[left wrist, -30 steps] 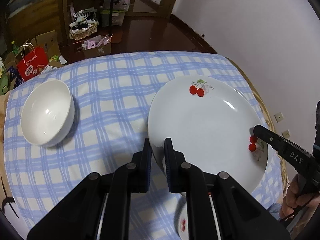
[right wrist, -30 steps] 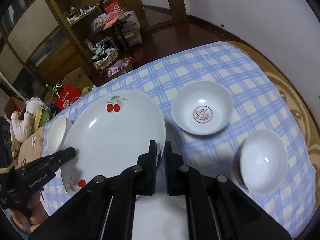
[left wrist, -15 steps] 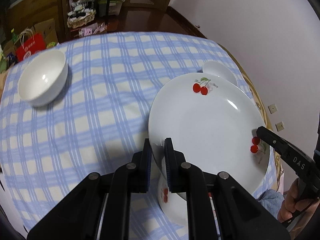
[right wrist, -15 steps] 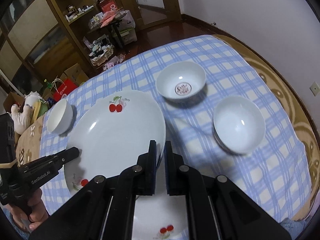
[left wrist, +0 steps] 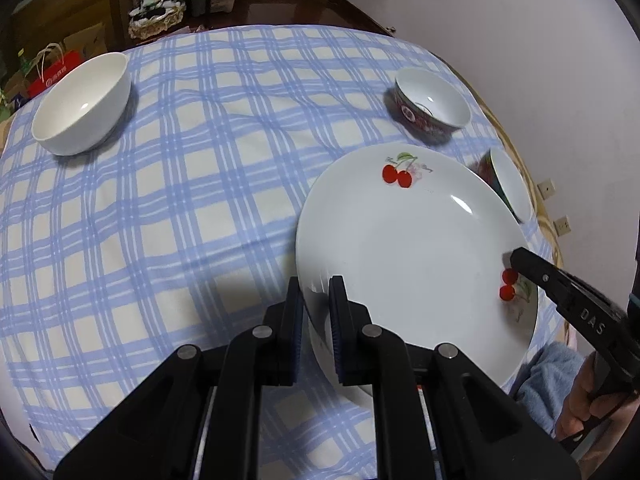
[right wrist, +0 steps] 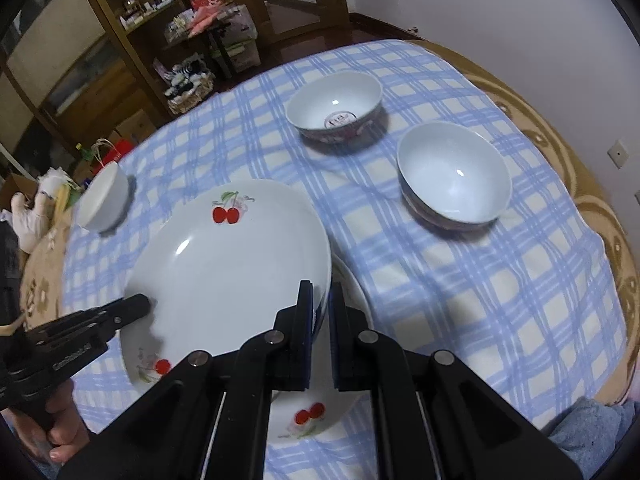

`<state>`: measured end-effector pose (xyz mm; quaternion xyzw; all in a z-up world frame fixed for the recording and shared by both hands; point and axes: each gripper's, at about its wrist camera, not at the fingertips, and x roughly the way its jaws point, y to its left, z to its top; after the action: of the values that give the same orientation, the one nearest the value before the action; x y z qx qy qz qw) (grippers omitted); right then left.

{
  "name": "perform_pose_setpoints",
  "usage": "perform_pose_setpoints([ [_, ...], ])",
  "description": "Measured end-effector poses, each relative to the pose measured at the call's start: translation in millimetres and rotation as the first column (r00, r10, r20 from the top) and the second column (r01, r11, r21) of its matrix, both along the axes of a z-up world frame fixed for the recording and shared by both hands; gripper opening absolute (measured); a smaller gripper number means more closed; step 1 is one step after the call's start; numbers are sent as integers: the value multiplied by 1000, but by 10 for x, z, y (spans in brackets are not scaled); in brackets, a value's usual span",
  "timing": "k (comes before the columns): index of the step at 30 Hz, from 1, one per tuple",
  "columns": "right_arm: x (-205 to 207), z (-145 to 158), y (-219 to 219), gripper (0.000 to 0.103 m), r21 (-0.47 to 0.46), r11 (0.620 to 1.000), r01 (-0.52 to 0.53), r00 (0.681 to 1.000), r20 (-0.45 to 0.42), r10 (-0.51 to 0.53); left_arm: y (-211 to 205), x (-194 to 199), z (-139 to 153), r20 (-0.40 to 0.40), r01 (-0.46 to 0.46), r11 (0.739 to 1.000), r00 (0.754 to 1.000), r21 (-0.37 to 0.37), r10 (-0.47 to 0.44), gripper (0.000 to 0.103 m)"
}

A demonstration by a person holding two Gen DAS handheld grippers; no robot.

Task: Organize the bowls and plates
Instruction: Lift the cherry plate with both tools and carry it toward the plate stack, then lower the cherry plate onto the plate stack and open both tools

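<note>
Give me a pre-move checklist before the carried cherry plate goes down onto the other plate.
1. Left tongs clamped on the rim of the cherry plate: ok.
2. Right tongs clamped on the opposite rim: ok.
3. Second cherry plate lies on the checked cloth, partly under the carried one: ok.
4. Carried plate centred over it: not ok, it sits off to one side.
5. Patterned bowl, pale bowl and white bowl stand apart from the plates: ok.
6. Gap between the two plates: cannot tell.
</note>
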<state>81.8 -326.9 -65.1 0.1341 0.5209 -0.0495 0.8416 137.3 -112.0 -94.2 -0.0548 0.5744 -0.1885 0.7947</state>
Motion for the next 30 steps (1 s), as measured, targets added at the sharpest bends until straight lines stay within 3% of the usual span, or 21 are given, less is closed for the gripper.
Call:
perform_pose_setpoints([
  [3, -41, -92, -36, 8, 28, 1000, 10, 1000, -12, -10, 10, -54, -98, -8, 10, 1000, 1000, -6, -10, 13],
  [7, -67, -187, -8, 7, -1, 1000, 22, 1000, -9, -22, 20, -87, -331, -63, 0, 1000, 998, -22, -2, 13],
  [10, -26, -309, 43, 8, -57, 998, 17, 999, -48, -19, -29, -125, -400, -51, 15, 1000, 999, 4, -14, 12],
  [15, -54, -399, -51, 8, -19, 998, 54, 996, -77, -55, -85, -125, -414, -27, 47, 999, 999, 21, -47, 12],
  [19, -31, -421, -10, 8, -58, 997, 42, 995, -90, -47, -91, -110, -396, -23, 54, 998, 998, 22, -54, 12],
  [25, -37, -435, -12, 8, -56, 998, 37, 994, -100, -43, -175, -112, -360, 23, 105, 990, 994, 96, -108, 13],
  [30, -18, -437, 2, 9, -67, 997, 32, 994, -104, -38, -166, -90, -364, 21, 111, 989, 993, 99, -113, 14],
])
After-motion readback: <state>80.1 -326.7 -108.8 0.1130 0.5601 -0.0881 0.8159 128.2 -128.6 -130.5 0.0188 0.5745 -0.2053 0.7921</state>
